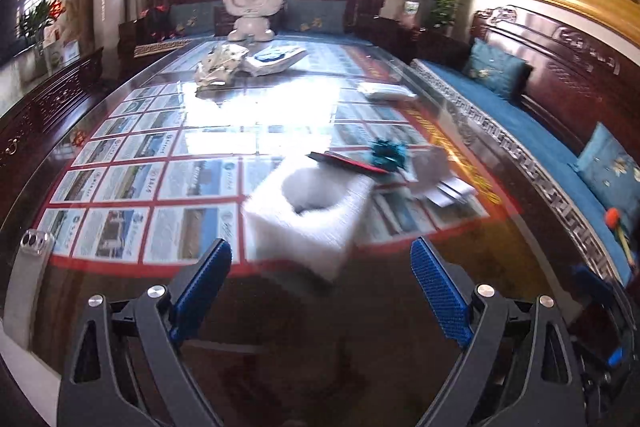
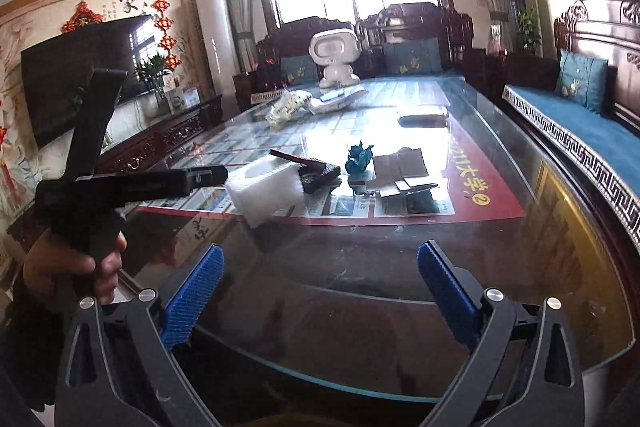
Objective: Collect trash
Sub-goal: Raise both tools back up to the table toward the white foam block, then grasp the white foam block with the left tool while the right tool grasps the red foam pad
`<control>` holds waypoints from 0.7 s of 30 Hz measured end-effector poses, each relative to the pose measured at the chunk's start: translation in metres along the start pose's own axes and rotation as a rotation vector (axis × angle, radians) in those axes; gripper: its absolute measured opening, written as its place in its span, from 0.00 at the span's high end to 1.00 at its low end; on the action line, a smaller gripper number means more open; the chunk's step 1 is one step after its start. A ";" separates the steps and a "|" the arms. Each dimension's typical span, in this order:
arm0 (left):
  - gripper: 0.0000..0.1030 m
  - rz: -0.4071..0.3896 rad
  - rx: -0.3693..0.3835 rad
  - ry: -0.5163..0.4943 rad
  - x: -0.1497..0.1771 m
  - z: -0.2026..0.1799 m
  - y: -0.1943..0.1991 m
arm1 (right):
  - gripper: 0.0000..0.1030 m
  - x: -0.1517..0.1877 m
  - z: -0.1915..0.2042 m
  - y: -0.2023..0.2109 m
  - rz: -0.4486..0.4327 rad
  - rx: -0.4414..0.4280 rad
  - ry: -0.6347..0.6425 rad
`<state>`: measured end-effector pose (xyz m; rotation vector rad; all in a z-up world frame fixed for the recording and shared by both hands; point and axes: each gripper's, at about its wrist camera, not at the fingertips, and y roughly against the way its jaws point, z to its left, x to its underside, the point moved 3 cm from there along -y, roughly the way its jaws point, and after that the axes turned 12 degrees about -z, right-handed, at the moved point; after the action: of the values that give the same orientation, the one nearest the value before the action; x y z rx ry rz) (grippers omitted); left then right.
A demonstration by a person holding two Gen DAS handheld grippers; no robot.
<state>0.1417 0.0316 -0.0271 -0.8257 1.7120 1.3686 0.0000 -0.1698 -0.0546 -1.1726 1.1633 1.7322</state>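
Note:
A white foam block (image 1: 308,211) with a round hollow lies blurred on the glass table (image 1: 120,267), just beyond my left gripper (image 1: 320,251), whose blue pads stand wide apart and touch nothing. Behind the block are a flat red-and-black item (image 1: 344,161), a crumpled blue paper (image 1: 386,151) and cardboard scraps (image 1: 436,175). My right gripper (image 2: 320,253) is open over bare glass near the table's front edge, with nothing between its pads. From the right wrist view, the foam block (image 2: 264,191), blue paper (image 2: 359,157) and cardboard (image 2: 400,167) sit farther ahead.
A hand (image 2: 80,259) holds the left tool's black body (image 2: 132,183) at the left. Far down the table are a crumpled white bag (image 2: 286,109), papers (image 2: 340,97), a white packet (image 2: 424,115) and a white robot figure (image 2: 334,59). A phone (image 1: 28,275) lies at the left edge. Wooden benches flank the table.

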 end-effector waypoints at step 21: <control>0.39 0.203 0.014 0.129 0.001 0.058 -0.105 | 0.09 -0.018 -0.007 -0.084 0.080 -0.042 0.007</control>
<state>0.2410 0.0661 -0.0837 -0.7626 1.9475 1.4615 0.0840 -0.1509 -0.0624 -1.1726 1.1985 1.8221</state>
